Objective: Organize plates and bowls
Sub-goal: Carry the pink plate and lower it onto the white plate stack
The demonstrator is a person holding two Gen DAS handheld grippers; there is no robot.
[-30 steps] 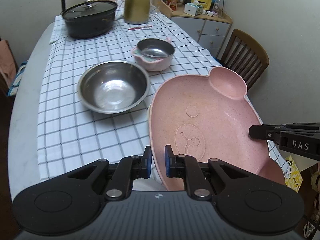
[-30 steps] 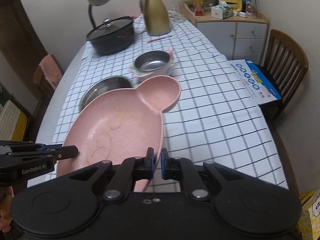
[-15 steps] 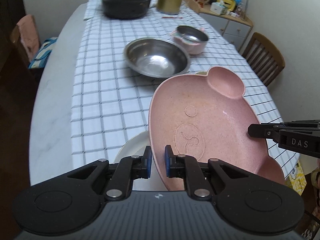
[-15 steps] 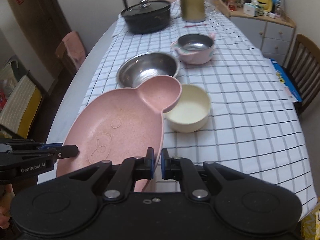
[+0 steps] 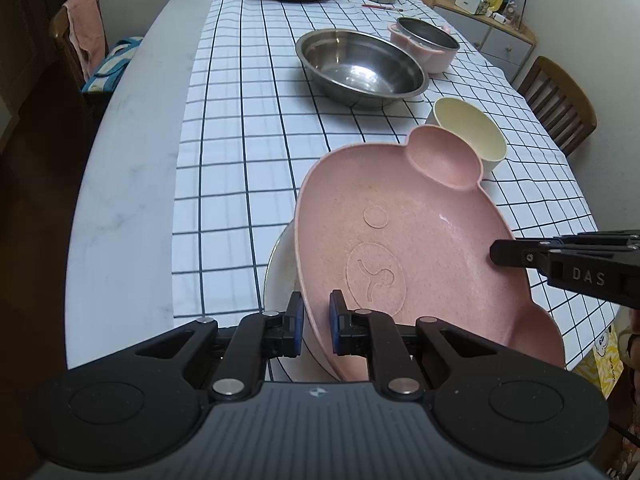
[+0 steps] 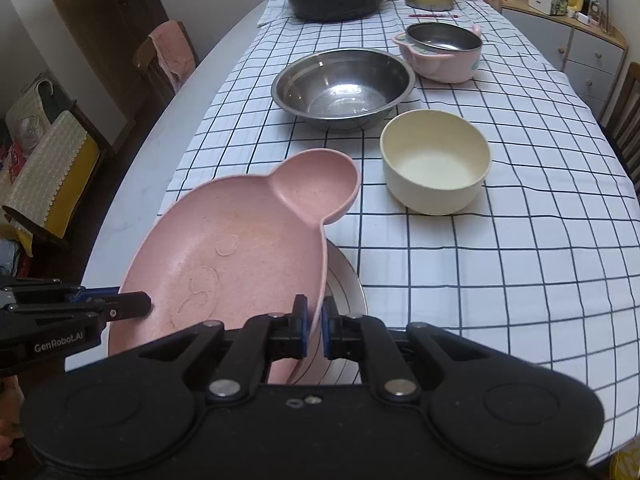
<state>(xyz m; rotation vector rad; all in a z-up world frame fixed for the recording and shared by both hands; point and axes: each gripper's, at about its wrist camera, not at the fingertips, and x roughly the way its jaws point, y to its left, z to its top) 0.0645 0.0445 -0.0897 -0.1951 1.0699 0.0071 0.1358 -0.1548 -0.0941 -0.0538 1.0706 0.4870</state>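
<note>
Both hand-held grippers clamp pink plate (image 5: 400,240), cream bowl (image 6: 436,172) beyond

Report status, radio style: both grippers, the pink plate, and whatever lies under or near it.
Left gripper and right gripper shut on pink plate rims. Plate tilted above white plate. Cream bowl just beyond, apart.

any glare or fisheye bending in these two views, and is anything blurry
Left wrist view: the checked tablecloth grid lines bow outward, black vignette fills the corners, and glare sits inside the steel bowl. Right wrist view: the same bending, a bright highlight on the steel bowl's base, soft light inside the cream bowl. Both are sharp; the pink plate shows no blur.
</note>
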